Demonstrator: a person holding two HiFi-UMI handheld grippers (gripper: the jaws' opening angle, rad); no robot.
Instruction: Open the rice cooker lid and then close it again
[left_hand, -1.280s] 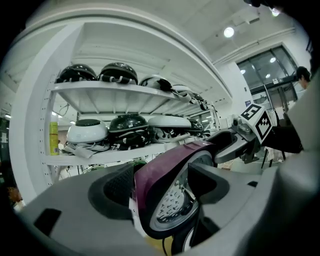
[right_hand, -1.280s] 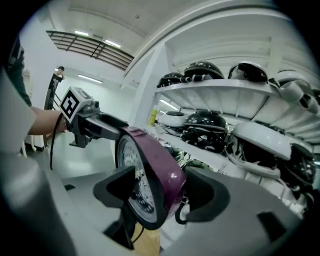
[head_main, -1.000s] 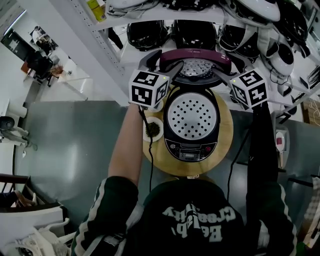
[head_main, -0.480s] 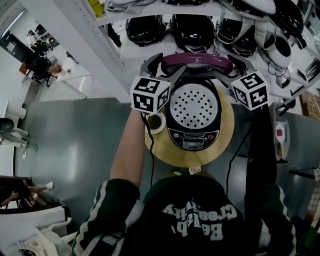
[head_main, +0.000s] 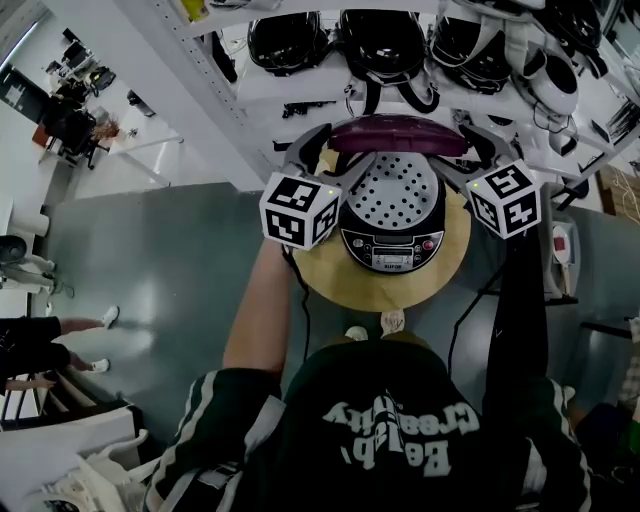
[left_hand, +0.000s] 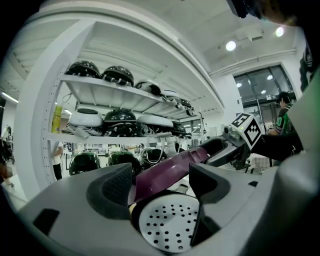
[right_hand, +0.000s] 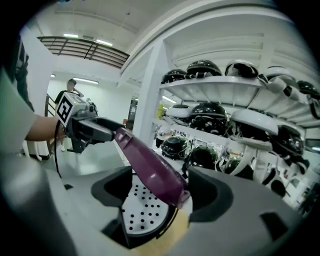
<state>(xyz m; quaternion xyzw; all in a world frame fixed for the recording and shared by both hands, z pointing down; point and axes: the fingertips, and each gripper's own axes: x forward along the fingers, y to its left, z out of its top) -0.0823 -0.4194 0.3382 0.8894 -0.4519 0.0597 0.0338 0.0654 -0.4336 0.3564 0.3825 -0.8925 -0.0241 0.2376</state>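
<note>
A black rice cooker (head_main: 392, 250) stands on a round wooden table (head_main: 320, 285), its control panel facing me. Its purple lid (head_main: 400, 135) is raised at the back, and the perforated inner plate (head_main: 392, 198) shows beneath it. My left gripper (head_main: 330, 150) straddles the lid's left end and my right gripper (head_main: 462, 150) its right end. In the left gripper view the lid (left_hand: 170, 170) runs across between wide jaws (left_hand: 160, 182). In the right gripper view the lid's end (right_hand: 160, 175) lies between the opening jaws (right_hand: 155, 192), with a gap showing beside each pad.
A white shelf rack (head_main: 190, 80) just behind the table holds several black and white helmets (head_main: 385, 40). A small white device (head_main: 560, 260) lies on the grey floor at the right. A person's legs (head_main: 50, 340) show at the far left.
Both grippers have come down and toward me with the lid's rim. The lid has tipped lower, so less of the perforated plate shows. The small dish left of the cooker is now hidden.
</note>
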